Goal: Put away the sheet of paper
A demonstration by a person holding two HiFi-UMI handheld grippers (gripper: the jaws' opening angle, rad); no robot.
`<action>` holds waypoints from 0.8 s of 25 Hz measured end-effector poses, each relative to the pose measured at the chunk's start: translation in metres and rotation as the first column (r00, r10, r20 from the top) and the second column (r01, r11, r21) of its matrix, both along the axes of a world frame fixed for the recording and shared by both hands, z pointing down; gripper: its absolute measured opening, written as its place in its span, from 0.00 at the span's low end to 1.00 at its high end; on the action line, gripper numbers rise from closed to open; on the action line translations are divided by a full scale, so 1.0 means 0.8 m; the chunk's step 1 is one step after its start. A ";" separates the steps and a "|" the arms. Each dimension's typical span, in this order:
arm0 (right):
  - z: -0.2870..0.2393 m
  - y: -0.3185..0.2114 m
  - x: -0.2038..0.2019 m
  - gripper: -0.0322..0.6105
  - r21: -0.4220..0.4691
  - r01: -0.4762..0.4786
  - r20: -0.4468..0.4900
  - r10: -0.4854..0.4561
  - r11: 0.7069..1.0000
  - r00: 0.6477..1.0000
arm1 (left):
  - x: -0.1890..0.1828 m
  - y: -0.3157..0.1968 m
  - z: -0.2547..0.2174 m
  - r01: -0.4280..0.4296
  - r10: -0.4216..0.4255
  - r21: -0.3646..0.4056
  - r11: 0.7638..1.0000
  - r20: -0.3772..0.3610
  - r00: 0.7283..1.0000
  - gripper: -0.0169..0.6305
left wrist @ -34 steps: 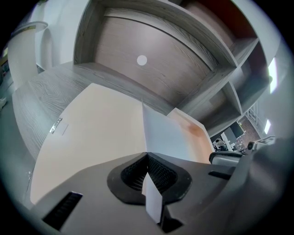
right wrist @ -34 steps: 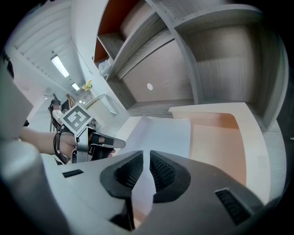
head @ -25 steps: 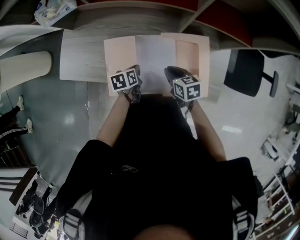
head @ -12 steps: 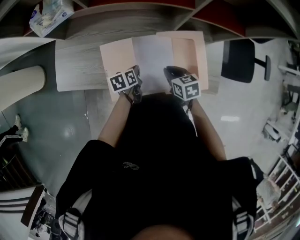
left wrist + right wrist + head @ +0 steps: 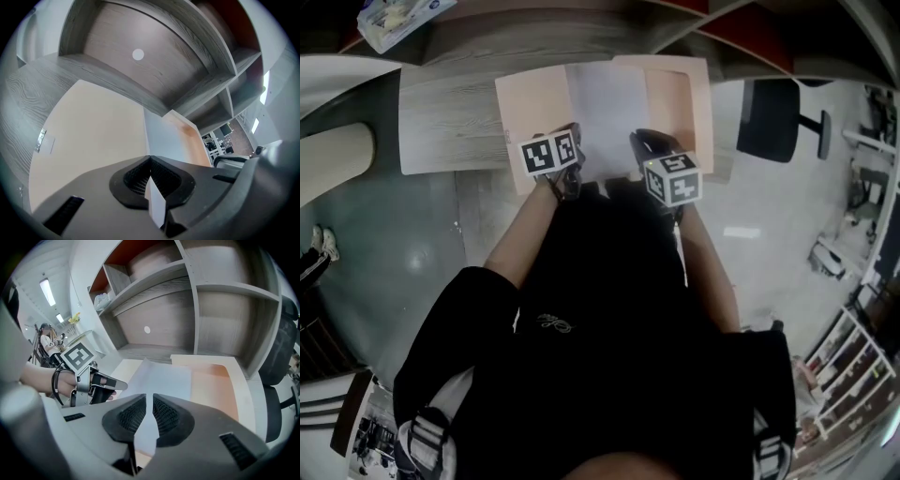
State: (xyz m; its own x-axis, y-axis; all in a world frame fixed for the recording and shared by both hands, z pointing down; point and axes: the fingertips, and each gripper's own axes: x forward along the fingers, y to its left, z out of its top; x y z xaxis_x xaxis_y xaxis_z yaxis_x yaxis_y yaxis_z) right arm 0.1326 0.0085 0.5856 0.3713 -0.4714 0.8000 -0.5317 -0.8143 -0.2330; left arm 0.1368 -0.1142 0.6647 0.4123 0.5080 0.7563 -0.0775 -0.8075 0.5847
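A white sheet of paper [image 5: 607, 112] lies over the middle of an open peach folder [image 5: 534, 112] on the wooden desk. My left gripper [image 5: 573, 150] is shut on the sheet's near left edge. My right gripper [image 5: 645, 145] is shut on its near right edge. In the left gripper view the sheet's [image 5: 161, 140] edge runs between the closed left gripper [image 5: 150, 161], with the folder [image 5: 93, 131] beyond. In the right gripper view the sheet [image 5: 164, 378] is pinched in the right gripper [image 5: 151, 401], the folder's right half [image 5: 215, 380] shows, and the left gripper [image 5: 117, 386] holds the other side.
The desk [image 5: 450, 122] carries a wooden shelf unit [image 5: 197, 310] with open compartments right behind the folder. A plastic packet [image 5: 394, 19] lies on a shelf at the far left. A black chair [image 5: 778, 117] stands to the right of the desk.
The head view has shifted a little. Both grippers keep their hold on the sheet's near edge over the folder, with almost no movement relative to it.
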 end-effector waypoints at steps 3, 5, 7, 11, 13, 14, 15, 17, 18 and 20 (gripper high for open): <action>0.000 -0.002 -0.006 0.14 0.013 0.016 0.006 -0.016 1.000 1.000 | 0.000 -0.003 0.001 0.009 -0.009 0.004 1.000 0.001 1.000 0.09; 0.000 -0.001 -0.008 0.14 0.024 0.024 0.006 -0.024 0.999 1.000 | -0.002 -0.002 0.002 0.014 -0.014 0.009 1.000 -0.001 1.000 0.09; 0.002 -0.001 -0.010 0.14 0.032 0.042 0.005 -0.042 0.999 0.999 | -0.006 -0.001 0.003 0.024 -0.024 0.015 1.000 -0.004 1.000 0.09; 0.006 0.000 -0.014 0.14 0.042 0.094 0.007 -0.094 0.995 0.996 | -0.016 0.003 0.007 0.054 -0.054 0.041 0.998 0.000 0.999 0.09; 0.005 0.003 -0.016 0.14 0.049 0.109 0.011 -0.110 0.993 0.994 | -0.020 0.008 0.006 0.063 -0.063 0.046 0.997 0.000 0.998 0.09; 0.005 0.005 -0.016 0.14 0.053 0.115 0.013 -0.116 0.992 0.993 | -0.021 0.011 0.006 0.065 -0.065 0.047 0.997 0.000 0.998 0.09; 0.005 0.006 -0.016 0.14 0.057 0.120 0.015 -0.121 0.991 0.993 | -0.022 0.013 0.006 0.069 -0.069 0.050 0.996 0.001 0.998 0.09; 0.005 0.008 -0.016 0.14 0.064 0.133 0.017 -0.134 0.989 0.991 | -0.022 0.014 0.007 0.082 -0.082 0.053 0.995 0.004 0.997 0.09; 0.004 0.008 -0.016 0.14 0.066 0.139 0.017 -0.141 0.988 0.990 | -0.021 0.015 0.007 0.090 -0.090 0.054 0.994 0.004 0.996 0.09; 0.005 0.011 -0.017 0.14 0.069 0.146 0.018 -0.148 0.987 0.989 | -0.020 0.016 0.006 0.103 -0.103 0.055 0.993 0.003 0.995 0.09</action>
